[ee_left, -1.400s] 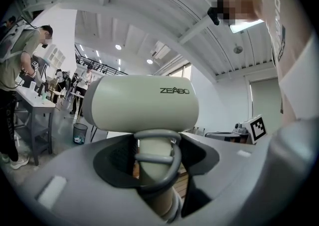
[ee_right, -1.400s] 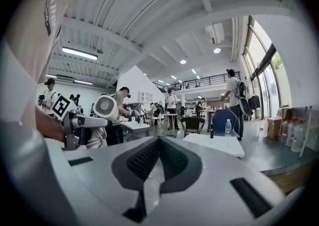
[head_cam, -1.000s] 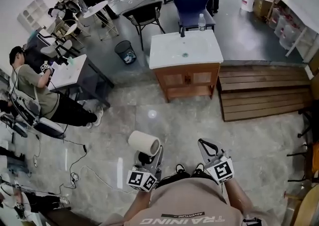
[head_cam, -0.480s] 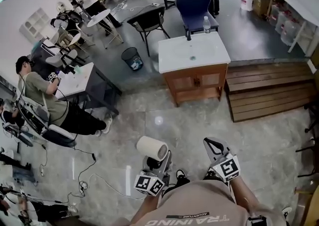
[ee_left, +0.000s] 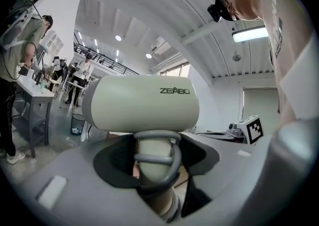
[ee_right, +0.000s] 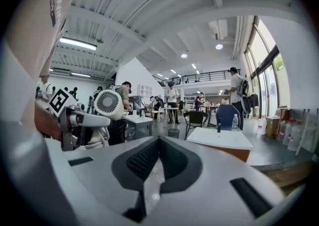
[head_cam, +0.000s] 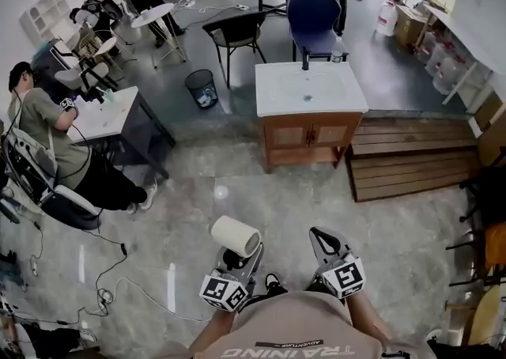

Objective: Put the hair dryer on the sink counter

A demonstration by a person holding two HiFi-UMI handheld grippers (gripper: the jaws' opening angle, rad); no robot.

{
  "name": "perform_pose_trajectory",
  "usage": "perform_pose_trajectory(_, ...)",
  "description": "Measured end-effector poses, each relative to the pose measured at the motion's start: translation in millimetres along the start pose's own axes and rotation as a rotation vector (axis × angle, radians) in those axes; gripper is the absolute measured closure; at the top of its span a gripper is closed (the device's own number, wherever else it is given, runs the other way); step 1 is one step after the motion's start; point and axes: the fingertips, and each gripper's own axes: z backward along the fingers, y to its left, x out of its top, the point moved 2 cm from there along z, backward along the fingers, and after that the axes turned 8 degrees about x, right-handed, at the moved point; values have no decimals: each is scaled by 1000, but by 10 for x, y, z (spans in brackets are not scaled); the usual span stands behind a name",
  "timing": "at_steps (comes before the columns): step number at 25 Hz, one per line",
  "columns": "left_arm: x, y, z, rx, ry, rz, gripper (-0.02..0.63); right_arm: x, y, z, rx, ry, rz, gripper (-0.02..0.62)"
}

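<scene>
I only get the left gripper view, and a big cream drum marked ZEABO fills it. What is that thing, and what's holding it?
Observer: It's a hair dryer. The head view shows the left tongs clamped on its handle, low in front of the person.
Operator: So where's the sink it goes to?
Observer: Ahead, across the floor: a white sink counter on a wooden cabinet, with a dark tap at its back edge.
Operator: And the other tongs, are they busy?
Observer: No. The right gripper view shows the right tongs shut with nothing between them, level with the dryer at its side.
</scene>
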Motion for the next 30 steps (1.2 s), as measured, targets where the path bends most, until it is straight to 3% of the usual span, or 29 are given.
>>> perform_pose_trajectory(5, 4, 191, -72, -37, 24, 25, 362, 90, 147, -74, -21, 71, 4, 590)
perform_pose_trajectory(10, 106, 258, -168, -67, 5, 7, 362, 163, 71, -111, -53, 34, 48, 591)
perform_pose_trajectory(21, 219, 273, -378, -66, 15, -71, 362, 267, -238, -96, -157, -22, 30, 590)
perform_pose_trajectory(26, 163, 304, -494, -33, 42, -60, 362, 198, -414, -93, -170, -56, -51, 591)
perform_pose_trajectory(30, 200, 323, -770, -7, 41, -76, 362, 245, -741, -164, -166, -81, -46, 591)
